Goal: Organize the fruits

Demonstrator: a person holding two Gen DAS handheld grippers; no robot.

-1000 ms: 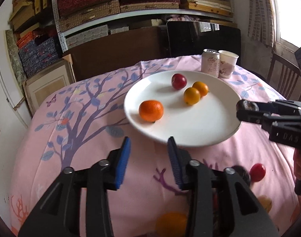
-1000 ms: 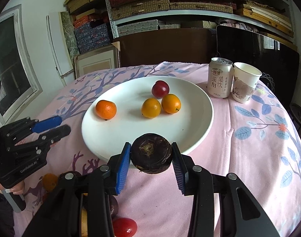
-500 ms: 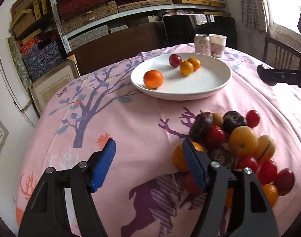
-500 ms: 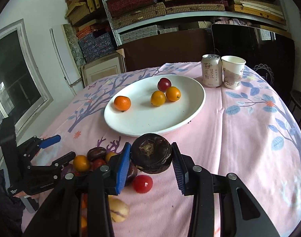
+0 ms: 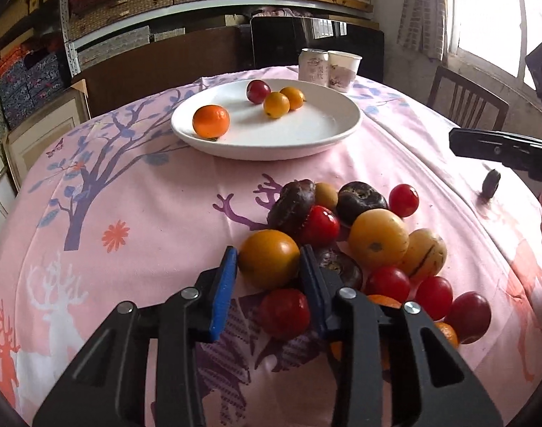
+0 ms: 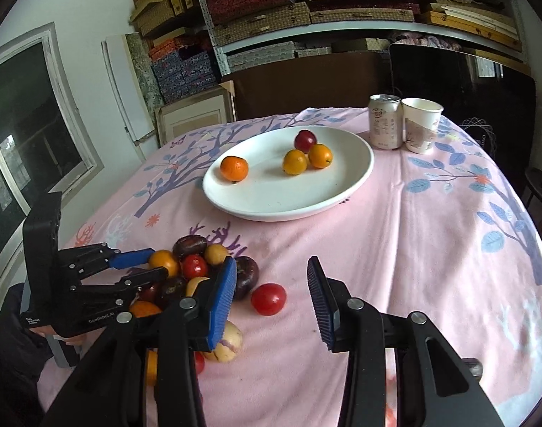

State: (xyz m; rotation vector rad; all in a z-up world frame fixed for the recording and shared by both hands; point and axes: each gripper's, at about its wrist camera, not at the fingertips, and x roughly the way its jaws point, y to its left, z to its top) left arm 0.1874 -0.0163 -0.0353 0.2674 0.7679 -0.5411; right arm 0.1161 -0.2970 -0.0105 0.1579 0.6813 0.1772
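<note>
An orange fruit (image 5: 269, 258) is being squeezed by the closing left gripper (image 5: 267, 267); the right gripper (image 6: 271, 302) is opening, empty; the pile (image 5: 360, 242) could be knocked apart.

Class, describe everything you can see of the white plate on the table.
The white plate is round, shallow and glossy, seemingly ceramic, with a low raised rim. It sits flat on the pink patterned tablecloth, beyond the fruit pile. It holds one orange, two smaller yellow-orange fruits touching each other, and one dark red fruit. No gripper touches it.
</note>
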